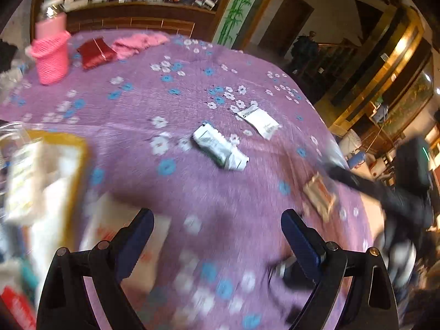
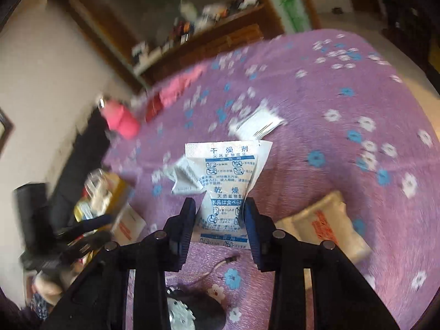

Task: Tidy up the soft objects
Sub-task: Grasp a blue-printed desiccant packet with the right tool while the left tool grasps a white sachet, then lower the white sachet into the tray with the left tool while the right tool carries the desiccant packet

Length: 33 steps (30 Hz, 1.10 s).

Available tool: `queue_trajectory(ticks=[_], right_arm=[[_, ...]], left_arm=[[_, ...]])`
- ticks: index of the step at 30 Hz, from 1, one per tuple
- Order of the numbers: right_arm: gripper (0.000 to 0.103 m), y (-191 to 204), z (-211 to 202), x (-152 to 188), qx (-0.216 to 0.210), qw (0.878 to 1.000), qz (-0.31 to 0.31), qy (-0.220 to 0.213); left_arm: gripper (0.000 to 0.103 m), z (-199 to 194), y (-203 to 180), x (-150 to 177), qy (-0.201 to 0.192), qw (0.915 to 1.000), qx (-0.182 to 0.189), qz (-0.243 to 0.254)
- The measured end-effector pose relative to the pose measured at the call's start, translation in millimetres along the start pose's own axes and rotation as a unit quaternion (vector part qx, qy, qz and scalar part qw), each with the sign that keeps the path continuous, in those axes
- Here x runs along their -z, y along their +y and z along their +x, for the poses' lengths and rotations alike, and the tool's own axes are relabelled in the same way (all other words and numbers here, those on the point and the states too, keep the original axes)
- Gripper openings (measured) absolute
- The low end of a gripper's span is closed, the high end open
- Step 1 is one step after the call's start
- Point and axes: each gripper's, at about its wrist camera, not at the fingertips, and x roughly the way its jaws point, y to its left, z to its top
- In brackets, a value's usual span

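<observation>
1. Right gripper (image 2: 220, 214): the blue-padded jaws are clenched on a white paper desiccant sachet with blue printed characters (image 2: 224, 181). Both pads press its lower flanks; the sachet pinches in between them.
2. Sachet long axis runs straight ahead along the fingers. Its upper half projects forward past the fingertips and appears lifted off the purple bedspread with white and blue flowers (image 2: 330, 148).
3. Left gripper (image 1: 217, 224): jaws wide apart, released, nothing between them. Only bedspread shows in the gap.
4. Destination, judged: the yellow-rimmed box holding white packets (image 1: 82, 148) at the left edge of the bed. In the right wrist view the same box lies low and far to the left of the held sachet, so the carry has to go leftward across the bed.
5. Loose items remaining: a crumpled silver-white foil sachet (image 1: 220, 148) and a flat white paper sachet (image 1: 258, 121) lie ahead of the left gripper, mid-bed, well apart from its fingertips. A cream pillow-like pouch with red print (image 2: 327, 220) lies just right of the right gripper.
6. Nearer hand, judged: the left one sits closer to the box and to the foil sachet; the right is already occupied.
7. Heavy blur at the left edge; box contents unreadable.
</observation>
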Motion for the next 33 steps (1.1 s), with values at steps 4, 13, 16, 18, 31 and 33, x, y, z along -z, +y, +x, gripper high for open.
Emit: queue_trajectory(ticks=[4, 13, 16, 18, 31, 33], right_arm=[[0.035, -20, -6, 8, -0.032, 0.998, 0.037, -0.028], [0.035, -29, 5, 15, -0.058, 0.997, 0.05, -0.017], [0.035, -28, 5, 17, -0.054, 0.997, 0.046, -0.02], [0.035, -28, 3, 17, -0.047, 0.998, 0.046, -0.026], [0.035, -36, 0, 19, -0.053, 0.996, 0.06, -0.043], [0.035, -36, -1, 20, -0.049, 0.996, 0.062, -0.047]], left_arm=[[0.095, 50, 2, -29, 0.027, 0.9987, 0.015, -0.039], [0.058, 105, -9, -62, 0.024, 0.9981, -0.053, -0.02], [0.037, 111, -27, -55, 0.028, 0.9965, -0.073, 0.03], [0.035, 113, -32, -52, 0.034, 0.9973, -0.053, 0.038], [0.035, 0, -7, -21, -0.04, 0.9992, 0.004, 0.003], [0.035, -33, 11, -9, -0.054, 0.9984, 0.007, -0.01]])
